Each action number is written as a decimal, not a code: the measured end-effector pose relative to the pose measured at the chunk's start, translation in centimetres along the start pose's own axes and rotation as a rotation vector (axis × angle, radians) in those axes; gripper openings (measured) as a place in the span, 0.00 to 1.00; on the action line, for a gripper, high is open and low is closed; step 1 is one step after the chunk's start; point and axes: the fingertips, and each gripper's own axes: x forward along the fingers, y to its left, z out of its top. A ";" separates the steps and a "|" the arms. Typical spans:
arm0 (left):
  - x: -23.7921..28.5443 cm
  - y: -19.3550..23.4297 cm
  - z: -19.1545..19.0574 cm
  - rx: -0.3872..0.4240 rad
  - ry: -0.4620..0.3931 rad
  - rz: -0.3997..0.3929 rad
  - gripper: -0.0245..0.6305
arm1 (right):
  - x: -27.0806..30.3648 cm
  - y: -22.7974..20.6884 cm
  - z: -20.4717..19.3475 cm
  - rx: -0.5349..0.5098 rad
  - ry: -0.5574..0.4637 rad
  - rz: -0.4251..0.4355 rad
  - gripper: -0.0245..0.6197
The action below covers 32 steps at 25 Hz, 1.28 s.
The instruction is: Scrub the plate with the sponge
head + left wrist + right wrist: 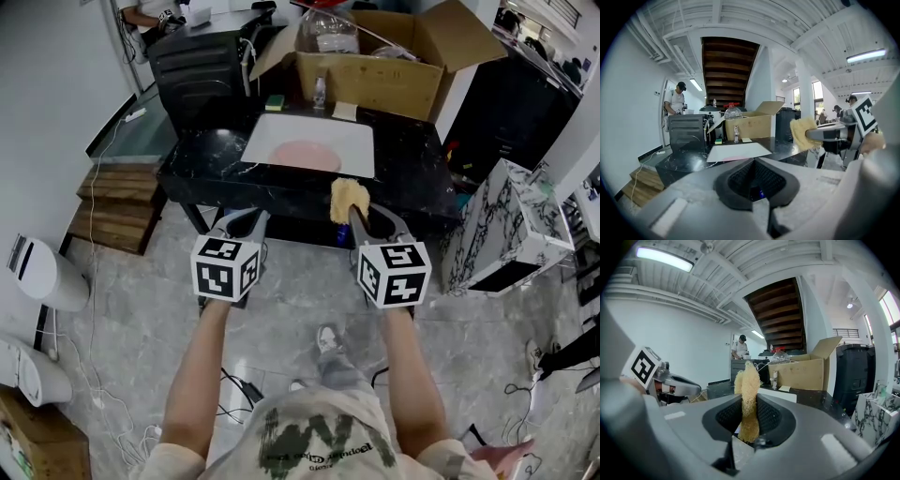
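Holding sponge point(347, 197) clamped in right gripper point(364, 217), left gripper point(246, 220) fingers together, empty; reach over, lay sponge flat on plate point(306, 155).

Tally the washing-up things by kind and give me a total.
Sponges: 2 (yellow fibrous loofah sponge in the right claw; green-and-yellow block sponge on the black marble table)
Plates: 1 (pink round plate on the white mat)
Bottles: 1 (small clear bottle)
Total: 4

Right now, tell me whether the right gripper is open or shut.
Shut on the sponge: the right gripper has its fingers squeezing it from both sides.
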 end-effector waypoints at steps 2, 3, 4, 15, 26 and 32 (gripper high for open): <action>0.9 0.1 0.2 0.007 -0.007 -0.005 0.04 | 0.9 -0.5 0.1 -0.006 -0.004 0.002 0.13; 1.4 0.2 0.3 0.009 -0.007 -0.007 0.04 | 1.4 -0.8 0.1 -0.011 -0.006 0.002 0.13; 1.9 0.3 0.5 0.010 -0.006 -0.009 0.04 | 1.9 -1.1 0.2 -0.018 -0.008 0.002 0.13; 10.8 2.2 3.8 -0.005 0.002 -0.007 0.04 | 9.8 -7.1 1.0 -0.057 -0.008 0.028 0.13; 18.7 4.3 5.8 -0.022 0.035 0.043 0.04 | 16.9 -12.3 2.3 -0.044 0.006 0.110 0.13; 21.2 5.0 6.5 -0.029 0.038 0.070 0.04 | 19.3 -13.8 2.4 -0.021 0.022 0.166 0.13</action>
